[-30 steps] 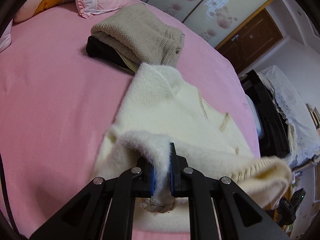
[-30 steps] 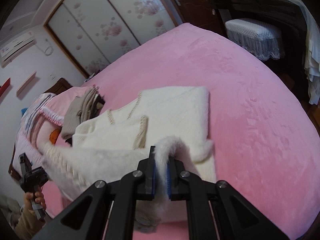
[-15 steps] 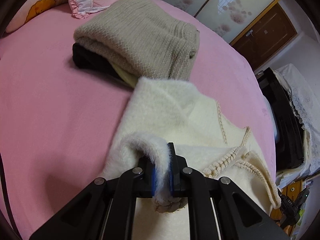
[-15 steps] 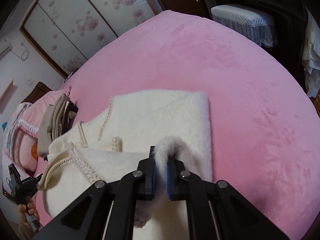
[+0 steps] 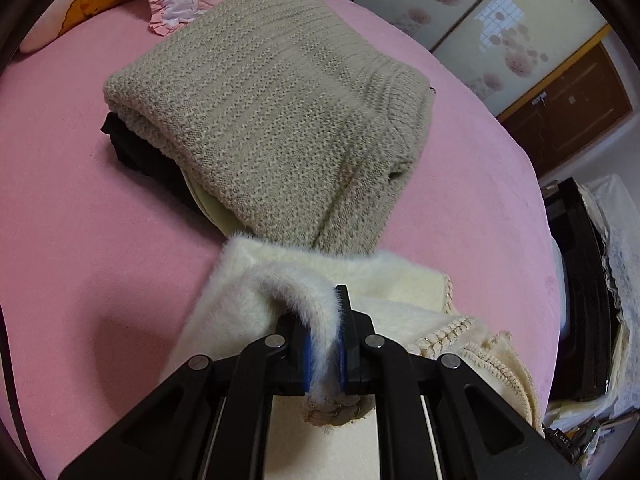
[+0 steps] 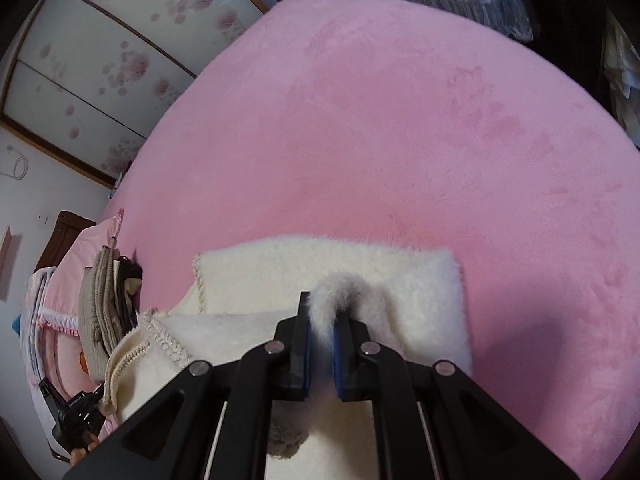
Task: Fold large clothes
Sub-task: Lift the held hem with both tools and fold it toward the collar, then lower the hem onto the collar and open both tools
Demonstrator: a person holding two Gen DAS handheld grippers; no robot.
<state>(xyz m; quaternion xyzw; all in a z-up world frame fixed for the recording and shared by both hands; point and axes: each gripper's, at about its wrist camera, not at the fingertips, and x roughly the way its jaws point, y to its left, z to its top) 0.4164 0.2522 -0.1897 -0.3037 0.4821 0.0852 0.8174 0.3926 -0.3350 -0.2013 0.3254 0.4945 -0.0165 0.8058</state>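
Cream fuzzy cardigan (image 5: 256,300) lies on the pink bedspread (image 5: 80,240), its far end just short of the stack topped by the folded beige knit sweater (image 5: 280,120), possibly touching it. Looks soft, limp and light, with a thick pile: it should drape and sag between grips, not hold a crease, and the fluff could let an edge creep out of a shallow pinch. Best hold is the hem edge at both corners, deep in the pads, as now. Left gripper (image 5: 323,344) is clamped on a fold of the hem, and right gripper (image 6: 322,344) is clamped on the matching fold (image 6: 340,292) on its side. Versus a second ago: both hands have carried the hem forward over the body toward the neckline end, so the beige stack looms far bigger in the left view and most of the cardigan front with its braided trim (image 5: 448,332) is now covered. Grips unchanged.
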